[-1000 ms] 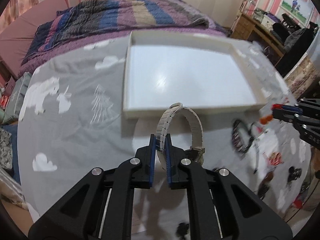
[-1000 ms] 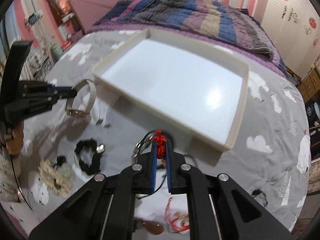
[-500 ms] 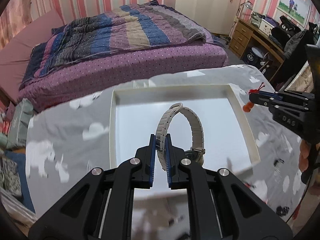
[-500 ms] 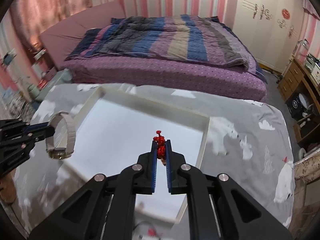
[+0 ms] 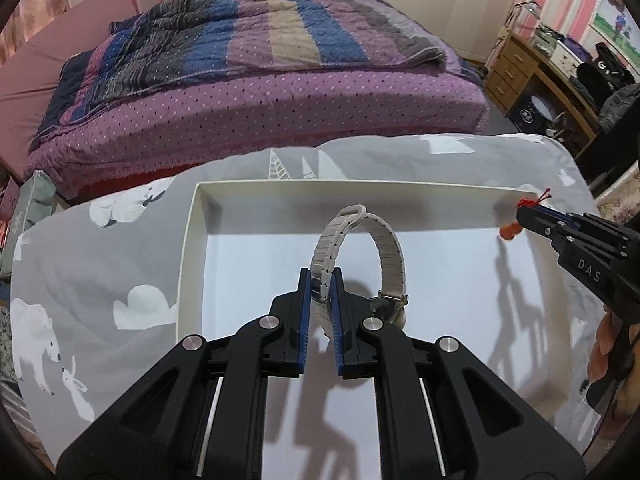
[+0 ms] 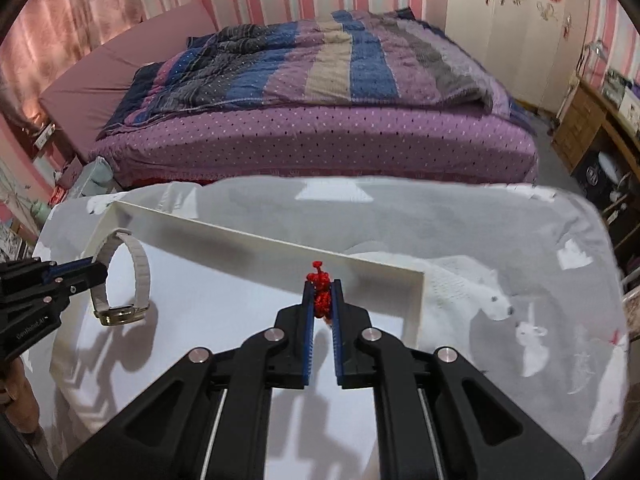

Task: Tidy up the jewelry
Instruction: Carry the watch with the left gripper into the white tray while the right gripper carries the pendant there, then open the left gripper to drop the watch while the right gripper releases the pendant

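Left wrist view: the left gripper (image 5: pixel 320 292) is clamping tight on the band of a silver wristwatch (image 5: pixel 360 264), jaws nearly together with only the strap between the pads. The watch loop is standing upright beyond the fingertips, its case hanging low on the right side, above the white floor of the shallow tray (image 5: pixel 192 240). Right wrist view: the right gripper (image 6: pixel 322 300) is pinching a red knotted cord ornament (image 6: pixel 320 290) just as tightly; the knot is poking out past the fingertips, and an orange bead is showing under it from the other camera. It is hanging over the far right part of the tray, near the far wall. Beyond the tray, the grey animal-print cloth (image 5: pixel 120 248) is covering the table, and further off a bed with a striped quilt (image 6: pixel 320 72) is filling the background.

Risks, as judged: the watch is held by one strap only, so on release it may be tipping onto its case or rolling. The cord piece sits close to the tray's far right corner; letting go there could be dropping it over the wall onto the cloth. Both pieces look unlikely to tangle, being well apart.
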{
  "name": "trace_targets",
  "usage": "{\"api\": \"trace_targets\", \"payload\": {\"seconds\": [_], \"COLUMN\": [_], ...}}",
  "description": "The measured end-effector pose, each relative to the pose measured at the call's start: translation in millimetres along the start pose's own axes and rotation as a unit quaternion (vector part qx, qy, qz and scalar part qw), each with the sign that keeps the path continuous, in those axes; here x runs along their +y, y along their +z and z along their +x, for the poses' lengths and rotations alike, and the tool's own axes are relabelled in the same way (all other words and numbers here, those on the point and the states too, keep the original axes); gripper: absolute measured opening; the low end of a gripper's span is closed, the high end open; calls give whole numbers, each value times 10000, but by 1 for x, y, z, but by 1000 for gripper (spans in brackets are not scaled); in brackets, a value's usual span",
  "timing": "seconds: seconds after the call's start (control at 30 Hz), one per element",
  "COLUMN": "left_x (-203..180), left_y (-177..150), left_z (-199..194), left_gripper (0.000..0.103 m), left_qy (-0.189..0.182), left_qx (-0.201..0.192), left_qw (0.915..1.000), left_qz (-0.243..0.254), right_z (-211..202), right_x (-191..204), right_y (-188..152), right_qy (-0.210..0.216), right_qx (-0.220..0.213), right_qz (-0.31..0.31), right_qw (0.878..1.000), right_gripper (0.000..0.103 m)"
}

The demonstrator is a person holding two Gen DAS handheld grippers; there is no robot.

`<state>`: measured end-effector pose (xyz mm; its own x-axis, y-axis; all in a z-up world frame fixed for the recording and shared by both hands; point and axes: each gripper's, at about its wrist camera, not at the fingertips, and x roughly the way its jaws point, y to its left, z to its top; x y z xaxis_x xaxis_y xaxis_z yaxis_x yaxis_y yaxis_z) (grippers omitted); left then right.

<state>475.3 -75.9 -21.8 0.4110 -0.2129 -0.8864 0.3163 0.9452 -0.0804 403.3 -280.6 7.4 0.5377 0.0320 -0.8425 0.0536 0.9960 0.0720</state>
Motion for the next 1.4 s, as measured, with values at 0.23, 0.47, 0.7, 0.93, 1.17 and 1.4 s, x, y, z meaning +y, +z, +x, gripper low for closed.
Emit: {"api": "trace_targets", "payload": {"seconds": [0.23,0.47,0.7,0.93,1.17,1.4], "left_x": [3,9,16,16,15,12], "left_y": [-1,-4,-7,-10,-13,-16], "left_z": [9,19,21,20,16,-35], "left_gripper": [7,7,8,18,49,65], "left_qy": [77,201,296,374,584,632], "left_qx": [-88,-101,-128,-142,-97,-352], "left_qw": [9999,9997,9994,9991,9981,9972], "left_qz": [-59,-76,-118,-161,-159,-193], "right_z": [23,45,53,56,60,45], "right_x": [-7,-11,-11,-9,-3,9], "right_y": [3,1,0,5,15,27], "right_qy": [-113,-69,-36,-3,143,15], "right_qx": [-120,-17,2,14,94,304], "right_qz": [119,264,264,34,-347,-779], "right_qw": [9998,9996,9996,10000,9993,9965], "right_gripper": [8,8,9,9,25,77]}}
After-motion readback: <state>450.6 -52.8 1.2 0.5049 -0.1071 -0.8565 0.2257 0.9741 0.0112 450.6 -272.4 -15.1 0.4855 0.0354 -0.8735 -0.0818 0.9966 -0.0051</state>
